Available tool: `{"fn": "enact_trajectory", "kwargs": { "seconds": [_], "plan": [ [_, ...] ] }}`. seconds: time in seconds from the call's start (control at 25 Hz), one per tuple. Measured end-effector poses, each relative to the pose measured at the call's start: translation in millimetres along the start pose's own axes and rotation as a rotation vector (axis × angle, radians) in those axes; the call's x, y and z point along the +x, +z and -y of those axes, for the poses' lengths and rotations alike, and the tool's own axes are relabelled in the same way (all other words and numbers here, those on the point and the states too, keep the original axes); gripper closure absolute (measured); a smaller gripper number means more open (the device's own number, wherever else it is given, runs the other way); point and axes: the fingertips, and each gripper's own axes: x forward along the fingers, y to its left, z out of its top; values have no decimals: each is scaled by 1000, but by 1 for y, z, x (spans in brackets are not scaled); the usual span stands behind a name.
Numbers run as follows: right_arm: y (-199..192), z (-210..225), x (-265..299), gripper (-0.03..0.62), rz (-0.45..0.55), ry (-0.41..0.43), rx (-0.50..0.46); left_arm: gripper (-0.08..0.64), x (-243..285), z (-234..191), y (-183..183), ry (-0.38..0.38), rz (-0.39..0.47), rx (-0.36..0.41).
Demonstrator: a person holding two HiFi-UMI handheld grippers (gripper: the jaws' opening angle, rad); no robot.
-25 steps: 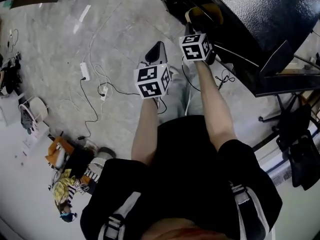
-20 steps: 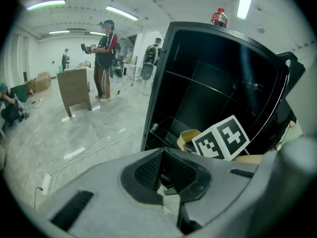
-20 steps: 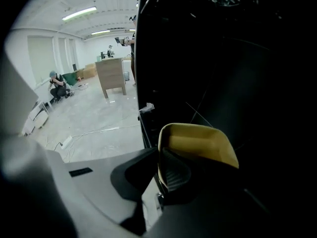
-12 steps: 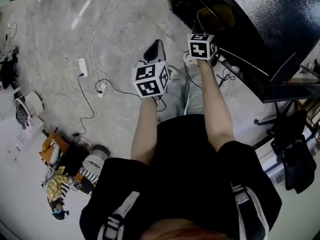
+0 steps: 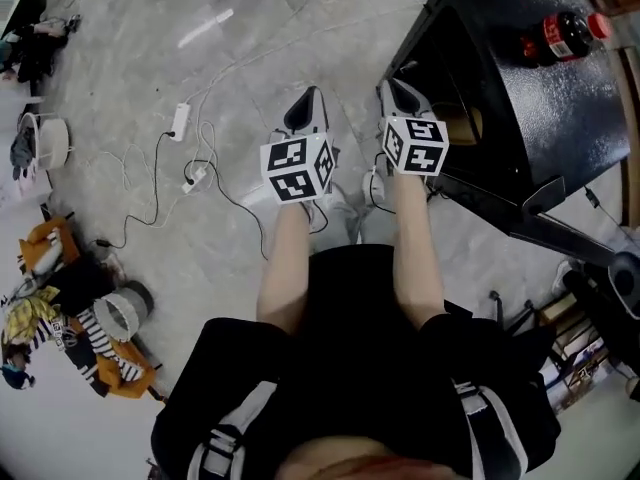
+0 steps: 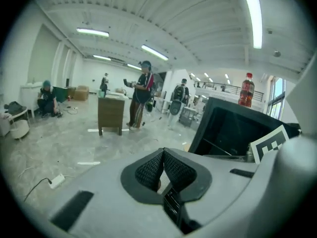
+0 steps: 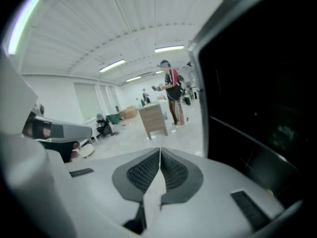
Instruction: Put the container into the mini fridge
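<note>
The black mini fridge (image 5: 540,108) stands open on the floor at the upper right of the head view. A tan, rounded thing (image 5: 462,124) shows inside its dark opening; I cannot tell whether it is the container. My right gripper (image 5: 397,92) is just outside that opening, shut and empty. To its left my left gripper (image 5: 309,116) hangs over the bare floor, also shut and empty. In the left gripper view, the pads meet at the tip of the left gripper (image 6: 163,151), with the fridge (image 6: 233,133) ahead right. In the right gripper view, the right gripper (image 7: 160,150) is beside the fridge's dark interior (image 7: 262,108).
A cola bottle (image 5: 558,36) lies on the fridge's top. A power strip (image 5: 180,120) and cables trail over the floor at left. Bags and clothes (image 5: 70,298) lie at lower left. A wooden cabinet (image 6: 111,114) and people (image 6: 143,90) stand far off.
The view has shifted so the whole fridge top and the bottle now show. My right gripper has drawn back from the fridge opening. The left gripper has hardly moved.
</note>
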Motion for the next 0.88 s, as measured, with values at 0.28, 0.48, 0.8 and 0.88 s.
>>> {"fn": "enact_trajectory", "kwargs": {
  "seconds": [0.28,0.48,0.8,0.88],
  "plan": [
    [123,-130,-4,580,245,310,-188,555,-76,-63,84,197,258,-25],
    [177,-197,-34,580,361,452,-242,555,-139,-89,134,311,427,-13],
    [214,-256,-55,581,442,534,-393,555,-192,-107,176,398,573,12],
    [214,-258,-56,581,443,536,-398,555,-193,-108,176,395,576,13]
  ]
}}
